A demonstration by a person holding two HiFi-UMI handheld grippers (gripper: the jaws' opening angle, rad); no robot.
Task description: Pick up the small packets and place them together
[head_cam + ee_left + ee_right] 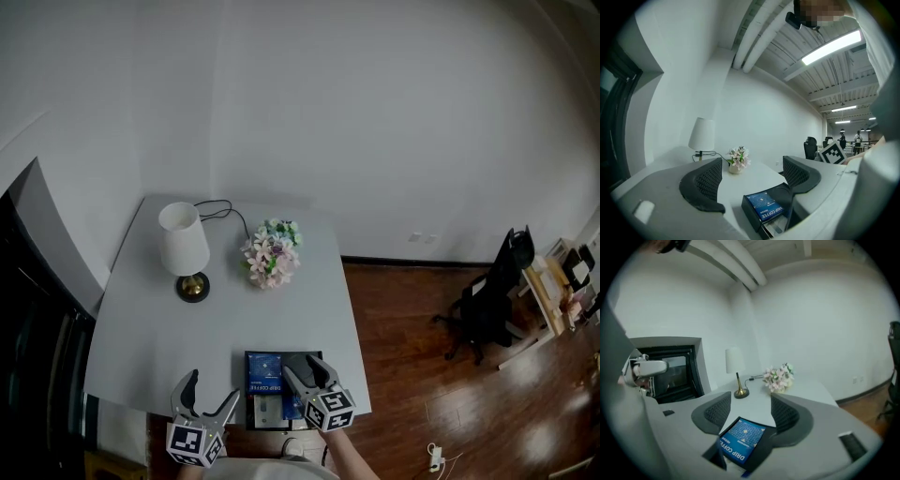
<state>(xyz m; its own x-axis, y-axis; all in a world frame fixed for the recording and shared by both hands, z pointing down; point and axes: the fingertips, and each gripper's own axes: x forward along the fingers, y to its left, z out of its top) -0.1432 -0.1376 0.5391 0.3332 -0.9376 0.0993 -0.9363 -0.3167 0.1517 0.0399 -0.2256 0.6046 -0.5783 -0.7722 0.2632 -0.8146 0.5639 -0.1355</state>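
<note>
The head view looks steeply down from high above the worktop [131,319]. Both gripper views sit low by its near edge, close over the blue packet [264,371], facing across toward lamp [184,246] and flowers [272,253], which all views share.

Dim, greyish fisheye views with dark rounded corners; a ceiling strip light [832,47] glares, perhaps overexposed.
</note>
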